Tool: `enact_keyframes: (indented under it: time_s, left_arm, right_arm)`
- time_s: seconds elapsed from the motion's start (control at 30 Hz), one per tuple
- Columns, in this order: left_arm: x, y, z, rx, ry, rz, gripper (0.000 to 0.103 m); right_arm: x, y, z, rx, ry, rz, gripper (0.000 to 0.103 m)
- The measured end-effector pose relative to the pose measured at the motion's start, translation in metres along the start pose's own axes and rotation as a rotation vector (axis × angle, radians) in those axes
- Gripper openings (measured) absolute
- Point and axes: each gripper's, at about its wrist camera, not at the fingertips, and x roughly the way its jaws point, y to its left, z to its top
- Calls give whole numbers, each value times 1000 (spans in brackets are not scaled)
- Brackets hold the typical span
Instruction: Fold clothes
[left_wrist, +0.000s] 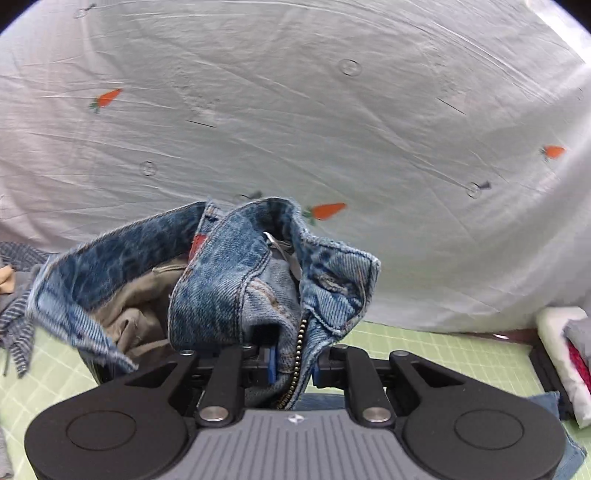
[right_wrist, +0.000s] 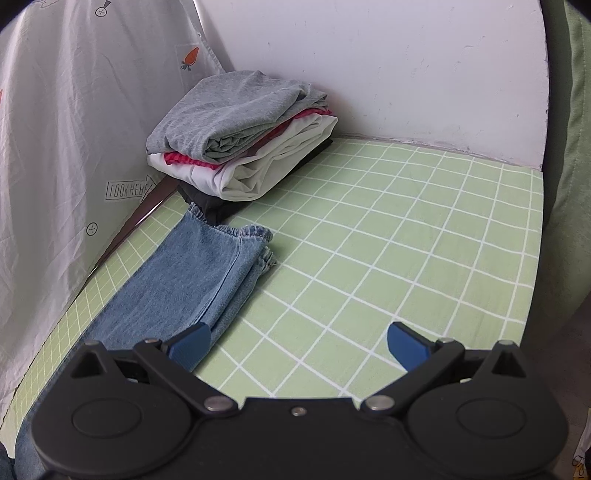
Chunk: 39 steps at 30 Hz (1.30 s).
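While the left gripper (left_wrist: 291, 363) stands clamped on the jeans (left_wrist: 236, 280) at the fly, waistband bunched and lifted clear of the green checked mat (left_wrist: 443, 362), the right gripper (right_wrist: 297, 349) hangs spread and empty over the legs (cuffs near the folded stack (right_wrist: 240, 140)). Risk: thick denim may slip from so narrow a bite; a dragging leg could nudge the stack.

Jeans (left_wrist: 236, 280) waistband motion-blurred at left, zipper's lower end behind the left hand-held gripper (left_wrist: 291, 365).
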Motion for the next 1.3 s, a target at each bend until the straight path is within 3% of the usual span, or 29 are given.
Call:
enact_keyframes:
  time_s: [0.1, 0.2, 0.27, 0.33, 0.43, 0.47, 0.63, 0.83, 0.97, 1.03, 1.2, 1.3]
  left_arm:
    - [33, -38, -31, 32, 122, -66, 19]
    - [85, -70, -81, 117, 335, -90, 23]
    - [108, -89, -114, 193, 438, -61, 24]
    - [105, -105, -129, 281, 397, -23, 32]
    - [105, -112, -131, 284, 410, -50, 55]
    - [106, -112, -130, 274, 422, -59, 58]
    - [97, -112, -123, 259, 444, -66, 59]
    - [71, -109, -110, 235, 447, -140, 65]
    - [44, -99, -94, 205, 420, -246, 65]
    - [28, -88, -83, 199, 357, -252, 65]
    - [15, -43, -55, 90, 243, -144, 65]
    - [29, -20, -52, 70, 228, -21, 65]
  right_arm:
    - [4, -10, 4, 1, 6, -1, 103]
    - [9, -21, 7, 25, 17, 4, 103]
    - [10, -24, 9, 28, 20, 7, 103]
    - [11, -26, 11, 21, 21, 8, 103]
    - [15, -27, 11, -2, 33, 7, 103]
    - [17, -27, 10, -1, 44, 7, 103]
    - [30, -19, 4, -4, 83, 23, 103]
    - [32, -2, -6, -38, 100, 47, 103]
    - [29, 5, -15, -43, 108, 55, 103]
    - [28, 7, -19, -38, 111, 56, 103]
    - [30, 12, -30, -20, 132, 61, 103]
    - [29, 18, -36, -45, 145, 62, 103]
